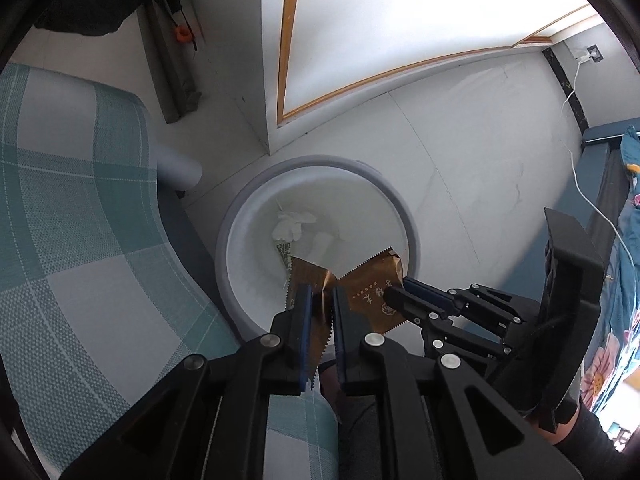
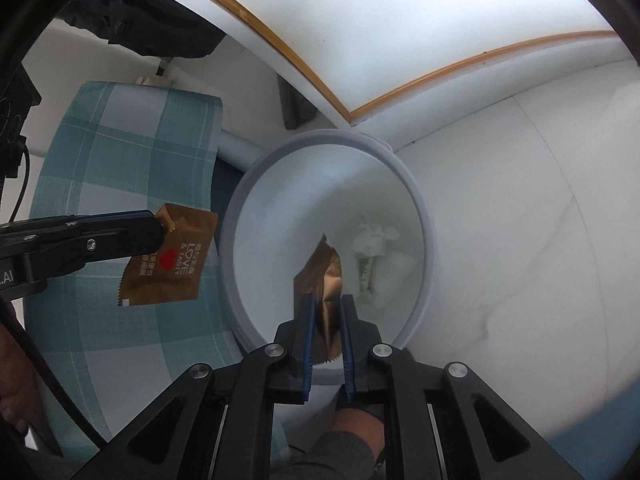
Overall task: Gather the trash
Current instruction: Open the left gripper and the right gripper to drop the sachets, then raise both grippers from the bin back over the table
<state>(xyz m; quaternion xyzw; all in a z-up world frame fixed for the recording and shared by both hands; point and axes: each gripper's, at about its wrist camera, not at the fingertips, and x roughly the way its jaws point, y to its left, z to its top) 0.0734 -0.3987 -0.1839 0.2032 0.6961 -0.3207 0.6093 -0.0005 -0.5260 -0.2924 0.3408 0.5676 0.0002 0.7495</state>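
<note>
Left gripper (image 1: 320, 304) nearly closed, jaws pinching a brown wrapper (image 1: 308, 280) at the near rim of the bin (image 1: 400, 208). Right gripper (image 2: 328, 312) likewise narrow, jaws on a second wrapper (image 2: 322, 276) hanging over the bin's mouth. Crumpled white tissue (image 2: 372, 238) lying at the bottom; checked cushion (image 1: 80, 240) beside.

bright daylight, sharp, fisheye-warped dark edges

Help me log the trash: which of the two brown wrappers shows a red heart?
The brown wrapper pinched by the left tool, over the checked cloth: its face carries the heart. The other wrapper, in the right tool, shows only creased foil.
</note>
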